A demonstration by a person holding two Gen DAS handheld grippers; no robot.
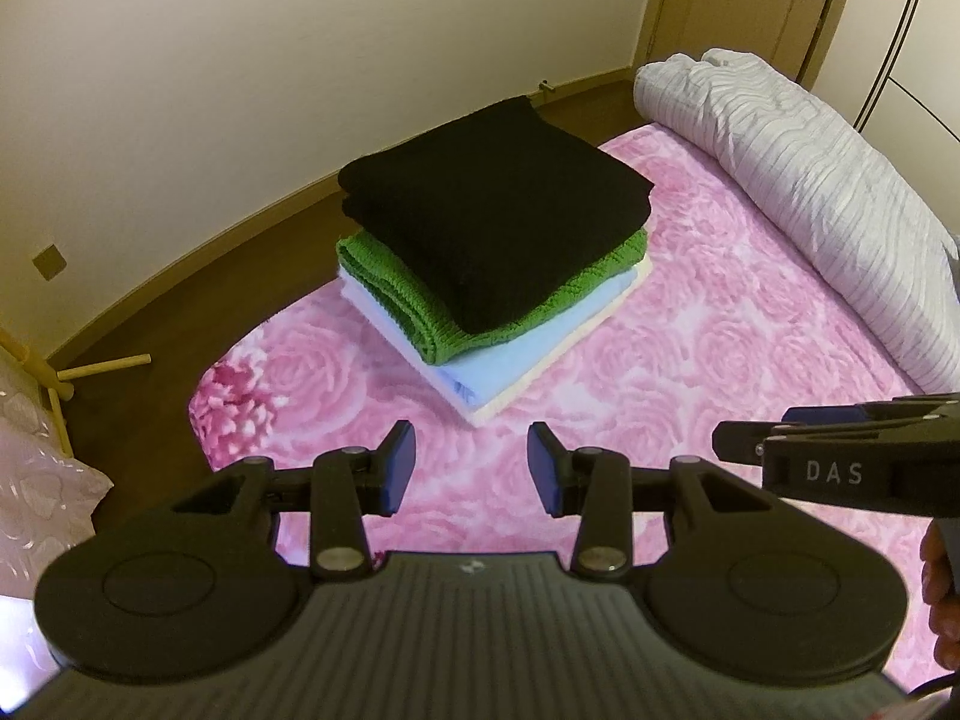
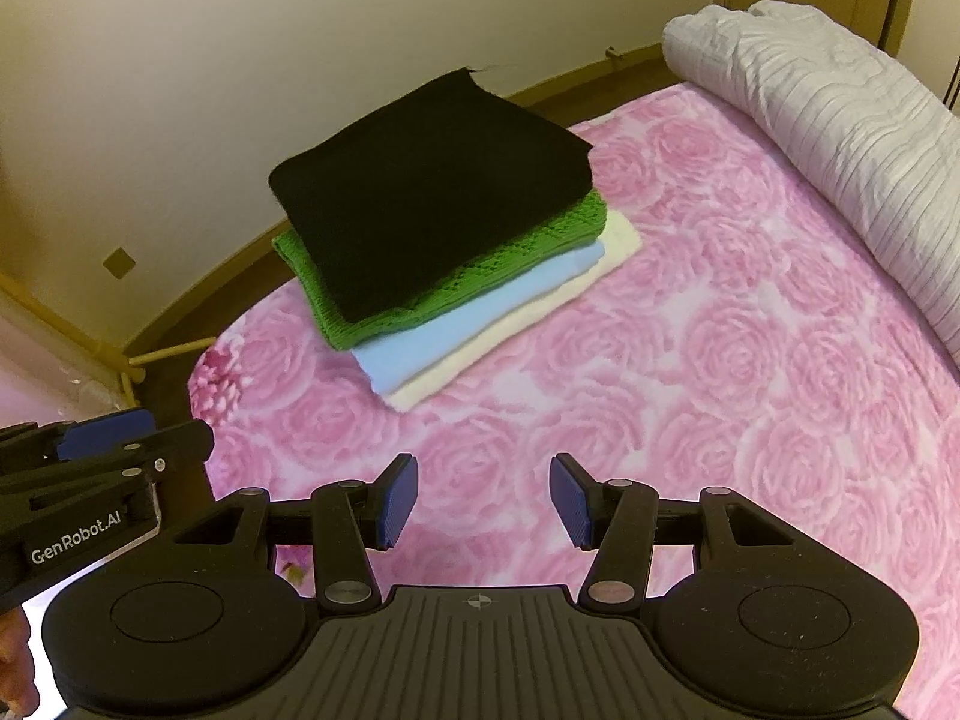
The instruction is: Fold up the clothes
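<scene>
A neat stack of folded clothes (image 1: 489,276) sits on the bed's pink rose-patterned blanket (image 1: 690,360), near its far edge. A black knit (image 1: 492,222) lies on top, over a green knit (image 1: 390,288), a light blue piece (image 1: 516,348) and a cream piece (image 2: 516,330) at the bottom. A rolled grey striped duvet (image 1: 810,192) lies to the right, apart from the stack. The left hand-held gripper (image 1: 471,468) and the right hand-held gripper (image 2: 483,501) hover over bare blanket short of the stack, jaws apart, holding and touching nothing.
</scene>
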